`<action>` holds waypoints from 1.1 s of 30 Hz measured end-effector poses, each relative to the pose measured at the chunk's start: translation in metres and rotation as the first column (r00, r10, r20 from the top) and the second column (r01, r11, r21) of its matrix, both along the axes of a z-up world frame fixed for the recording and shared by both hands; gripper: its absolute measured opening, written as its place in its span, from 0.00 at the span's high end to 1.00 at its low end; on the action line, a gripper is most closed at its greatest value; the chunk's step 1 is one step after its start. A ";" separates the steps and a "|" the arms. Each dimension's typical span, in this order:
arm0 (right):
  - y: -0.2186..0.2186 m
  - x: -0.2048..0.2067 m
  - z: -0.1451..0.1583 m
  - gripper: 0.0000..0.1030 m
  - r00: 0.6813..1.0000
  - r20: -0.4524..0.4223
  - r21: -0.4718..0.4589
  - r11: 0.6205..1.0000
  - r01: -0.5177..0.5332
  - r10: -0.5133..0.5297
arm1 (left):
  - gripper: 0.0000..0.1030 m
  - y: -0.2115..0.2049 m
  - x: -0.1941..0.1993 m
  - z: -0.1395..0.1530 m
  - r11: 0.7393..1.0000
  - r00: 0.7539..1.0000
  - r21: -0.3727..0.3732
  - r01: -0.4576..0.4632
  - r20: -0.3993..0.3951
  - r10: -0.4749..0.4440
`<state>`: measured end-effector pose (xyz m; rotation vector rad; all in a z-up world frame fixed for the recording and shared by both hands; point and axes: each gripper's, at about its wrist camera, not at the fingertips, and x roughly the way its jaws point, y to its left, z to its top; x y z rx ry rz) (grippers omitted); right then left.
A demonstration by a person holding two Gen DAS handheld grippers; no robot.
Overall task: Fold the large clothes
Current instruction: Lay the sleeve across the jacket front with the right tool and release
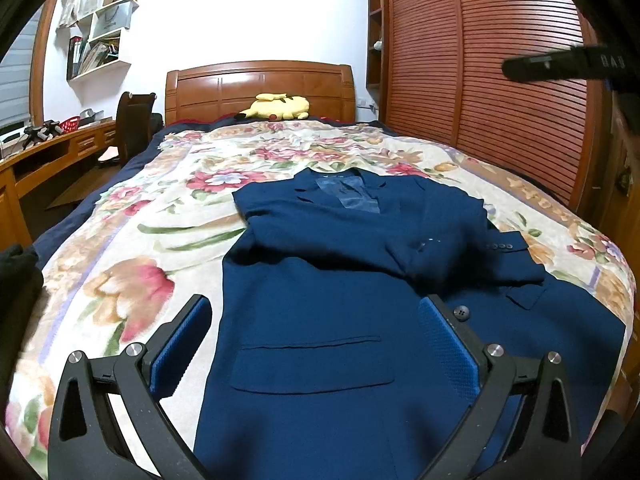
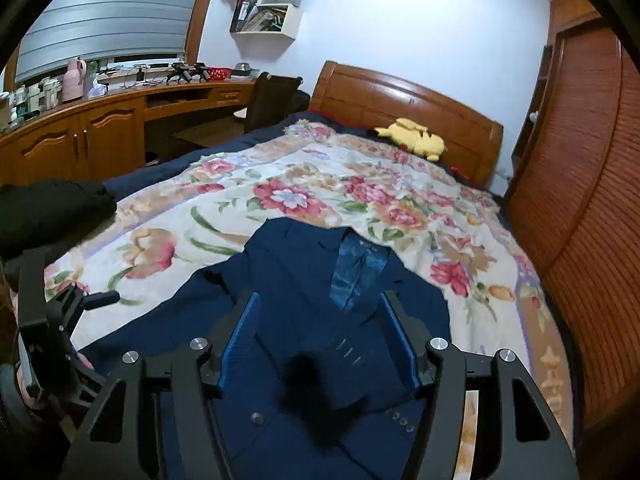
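Observation:
A navy suit jacket [image 1: 320, 280] lies face up on the floral bedspread [image 1: 140, 240], collar toward the headboard. Its sleeves are folded across the chest, and one buttoned cuff [image 1: 502, 247] points right. My left gripper [image 1: 316, 304] hovers open over the jacket's lower left front, above a flap pocket [image 1: 312, 364], with nothing between its blue pads. In the right wrist view my right gripper [image 2: 320, 300] stands open just above the jacket [image 2: 288, 264], below the shiny lining at the collar [image 2: 360, 268]. Its pads press on nothing. A dark blur sits on the cloth between its fingers.
A yellow plush toy [image 1: 280, 106] lies by the wooden headboard [image 1: 260, 88]. The slatted wardrobe [image 1: 480, 80] runs along the bed's right side. A desk [image 2: 100, 128] and a chair [image 2: 272, 96] stand on the left. A black garment [image 2: 52, 208] lies at the bed's near left corner.

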<state>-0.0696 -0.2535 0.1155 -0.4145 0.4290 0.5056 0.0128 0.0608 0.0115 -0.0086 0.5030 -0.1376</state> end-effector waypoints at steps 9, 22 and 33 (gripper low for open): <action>-0.007 0.050 -0.016 0.39 0.995 -0.066 -0.029 0.996 0.079 -0.081 | 0.00 -0.007 0.000 -0.004 1.000 1.000 0.017 0.015 -0.008 -0.015; 0.008 0.107 -0.107 0.39 0.927 -0.338 0.028 0.983 0.184 -0.164 | 0.00 -0.013 -0.002 -0.005 0.999 1.000 0.027 0.022 -0.012 -0.022; 0.033 0.126 -0.120 0.89 0.884 -0.461 0.119 0.981 0.153 -0.082 | 0.00 -0.011 -0.001 -0.005 0.999 1.000 0.029 0.023 -0.014 -0.023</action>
